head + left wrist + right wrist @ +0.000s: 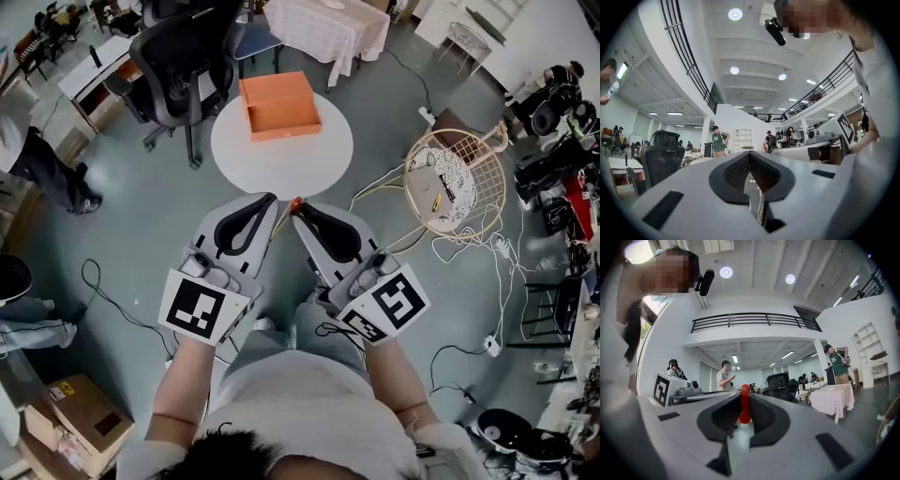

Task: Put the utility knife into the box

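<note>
At the far left a black office chair (183,56) stands beside the round white table (281,159), well away from the work. Next comes the left gripper (267,200), held low and close to the person's body. In the left gripper view (750,157) its jaws are pressed together at the tips with nothing between them, so it plays no part for now. Ahead of both tools, in the middle, the orange box (286,128) sits open on the far half of the table, and it looks empty. To the right of the left gripper, the right gripper (298,208) is clamped on the utility knife (295,202). Only the knife's red end pokes out past the jaw tips in the head view. The right gripper view (743,397) shows the red knife (744,404) standing upright, pinched between the dark pads. Further right a round wire basket (459,178) rests on the floor among loose cables, clear of the path. The knife is in hand and well short of the box, so this reads as the carrying step. The next move calls for reaching the right gripper forward over the near table edge until the knife hangs above the box's open top. It then needs lowering inside the walls before the jaws open. The grip is only on a thin end, so tilting may let it slip.
</note>
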`<state>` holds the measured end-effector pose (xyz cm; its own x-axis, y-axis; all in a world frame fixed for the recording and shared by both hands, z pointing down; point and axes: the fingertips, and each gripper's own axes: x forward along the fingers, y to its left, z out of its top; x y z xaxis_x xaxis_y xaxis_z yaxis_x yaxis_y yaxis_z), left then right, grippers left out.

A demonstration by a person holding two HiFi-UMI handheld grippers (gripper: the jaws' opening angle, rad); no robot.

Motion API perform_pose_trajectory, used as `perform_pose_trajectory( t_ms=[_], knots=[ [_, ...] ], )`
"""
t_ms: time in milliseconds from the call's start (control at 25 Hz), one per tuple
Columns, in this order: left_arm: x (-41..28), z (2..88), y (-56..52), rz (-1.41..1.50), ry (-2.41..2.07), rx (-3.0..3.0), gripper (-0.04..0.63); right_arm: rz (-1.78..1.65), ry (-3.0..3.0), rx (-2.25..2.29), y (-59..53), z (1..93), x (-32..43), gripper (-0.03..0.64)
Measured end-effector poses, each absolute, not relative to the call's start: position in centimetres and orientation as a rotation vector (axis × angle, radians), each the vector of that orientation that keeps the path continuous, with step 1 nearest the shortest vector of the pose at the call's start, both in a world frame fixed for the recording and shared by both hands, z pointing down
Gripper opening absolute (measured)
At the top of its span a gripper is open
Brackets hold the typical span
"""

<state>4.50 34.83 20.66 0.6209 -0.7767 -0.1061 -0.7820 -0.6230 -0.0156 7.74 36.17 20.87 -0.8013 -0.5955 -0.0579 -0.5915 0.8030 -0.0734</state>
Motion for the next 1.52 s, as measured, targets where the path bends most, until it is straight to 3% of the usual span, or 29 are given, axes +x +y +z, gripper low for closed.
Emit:
perform_pose_trajectory(
  t_ms=[1040, 1520],
  knots=[
    [8.8, 19.8, 11.7, 0.154, 1.622, -2.575, 0.008, -0.087, 3.002, -0.628, 11.8, 20.9, 12.1, 0.054],
    [4.9, 23.1, 6.9, 0.081, 1.682, -2.623, 0.008, -0.195, 3.021, -0.64, 6.7, 23.6, 8.3, 0.054]
  ],
)
